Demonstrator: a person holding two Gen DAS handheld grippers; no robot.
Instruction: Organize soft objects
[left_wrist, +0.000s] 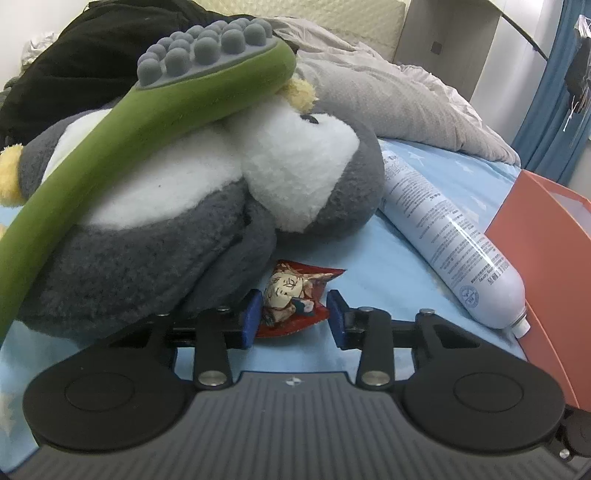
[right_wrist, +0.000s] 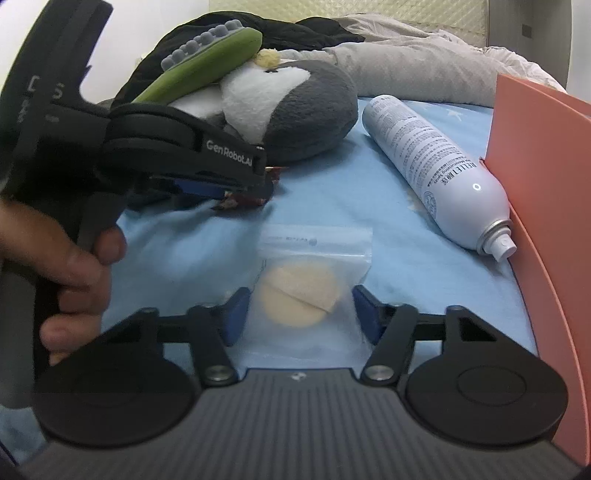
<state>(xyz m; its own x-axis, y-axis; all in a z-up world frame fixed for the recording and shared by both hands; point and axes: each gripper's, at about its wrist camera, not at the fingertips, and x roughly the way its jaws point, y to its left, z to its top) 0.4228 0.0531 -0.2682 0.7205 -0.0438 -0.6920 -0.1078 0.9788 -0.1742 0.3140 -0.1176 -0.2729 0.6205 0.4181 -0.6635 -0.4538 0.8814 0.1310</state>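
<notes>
A grey and white plush penguin (left_wrist: 207, 192) lies on the blue bed sheet (left_wrist: 369, 251), with a green massage paddle (left_wrist: 147, 122) resting across it. My left gripper (left_wrist: 293, 317) is open, its blue fingers on either side of a small red snack packet (left_wrist: 295, 299) lying by the plush. My right gripper (right_wrist: 299, 314) is open around a clear zip bag holding a beige sponge puff (right_wrist: 295, 295). The plush (right_wrist: 291, 107), the paddle (right_wrist: 207, 62) and the left gripper (right_wrist: 243, 192) also show in the right wrist view.
A white spray can (left_wrist: 454, 247) lies on the sheet next to an orange box (left_wrist: 546, 266) at the right; both show in the right wrist view, can (right_wrist: 436, 166) and box (right_wrist: 543, 192). A grey duvet (left_wrist: 399, 96) and black clothing (left_wrist: 85, 55) lie behind.
</notes>
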